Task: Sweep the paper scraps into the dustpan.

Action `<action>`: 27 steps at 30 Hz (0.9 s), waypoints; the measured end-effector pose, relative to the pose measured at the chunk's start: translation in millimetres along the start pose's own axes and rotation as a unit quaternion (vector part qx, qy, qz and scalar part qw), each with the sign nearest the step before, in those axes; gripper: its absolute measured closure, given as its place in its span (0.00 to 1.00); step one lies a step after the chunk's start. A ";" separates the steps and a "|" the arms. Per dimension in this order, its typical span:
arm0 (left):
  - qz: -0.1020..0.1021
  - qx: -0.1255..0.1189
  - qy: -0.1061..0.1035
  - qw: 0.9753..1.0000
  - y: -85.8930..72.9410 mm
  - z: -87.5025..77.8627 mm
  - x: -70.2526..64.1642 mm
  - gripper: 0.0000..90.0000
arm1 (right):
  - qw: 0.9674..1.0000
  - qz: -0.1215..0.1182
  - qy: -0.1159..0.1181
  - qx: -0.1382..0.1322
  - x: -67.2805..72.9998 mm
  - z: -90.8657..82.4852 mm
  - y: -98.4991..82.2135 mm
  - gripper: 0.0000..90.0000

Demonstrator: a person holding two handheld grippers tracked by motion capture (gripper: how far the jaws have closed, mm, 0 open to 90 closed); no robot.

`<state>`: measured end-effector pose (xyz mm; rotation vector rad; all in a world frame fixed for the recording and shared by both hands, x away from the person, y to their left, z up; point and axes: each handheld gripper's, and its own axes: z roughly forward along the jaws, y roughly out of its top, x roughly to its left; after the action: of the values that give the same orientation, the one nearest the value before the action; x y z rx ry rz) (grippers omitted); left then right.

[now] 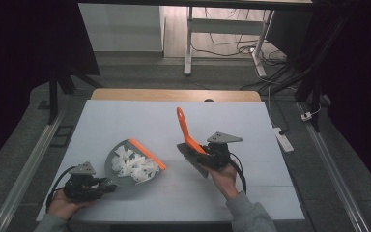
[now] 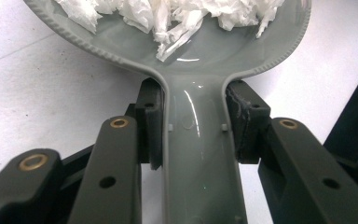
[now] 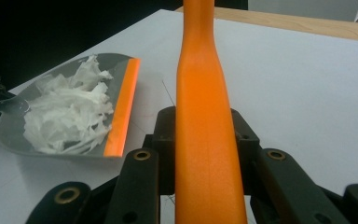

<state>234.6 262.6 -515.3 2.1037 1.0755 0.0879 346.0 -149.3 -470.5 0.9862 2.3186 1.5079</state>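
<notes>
Left gripper (image 1: 107,185) pinches dustpan (image 1: 125,166) handle, steadying collected paper scraps (image 1: 134,164); right gripper (image 1: 207,155) clamps brush (image 1: 187,133) handle, lifted clear of the white table (image 1: 251,145).

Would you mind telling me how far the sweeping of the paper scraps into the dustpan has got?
Done, it seems: the shredded white paper scraps lie heaped inside the grey plastic dustpan with the orange lip, and I see none loose on the white table. In hand: the left claw grips the dustpan's handle; the right claw holds the orange-handled brush lifted. Left: probably emptying the pan.
</notes>
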 end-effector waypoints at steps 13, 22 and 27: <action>-0.024 -0.022 0.032 0.999 7.0 -1.3 -6.4 0.68 | 1.000 0.007 0.000 -0.004 -10.2 -23.3 -9.3 0.79; -0.062 -0.036 0.063 0.995 7.8 -3.5 -3.4 0.68 | 1.000 -0.007 0.003 -0.013 -14.8 -37.9 -12.1 0.79; -0.075 -0.045 0.065 0.994 7.3 -5.1 -1.7 0.68 | 1.000 -0.002 -0.004 -0.020 -22.2 -49.9 -14.5 0.79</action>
<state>236.5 261.8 -506.4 1.9515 1.2799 0.2004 331.7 -203.6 -464.3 0.9748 2.2739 1.5400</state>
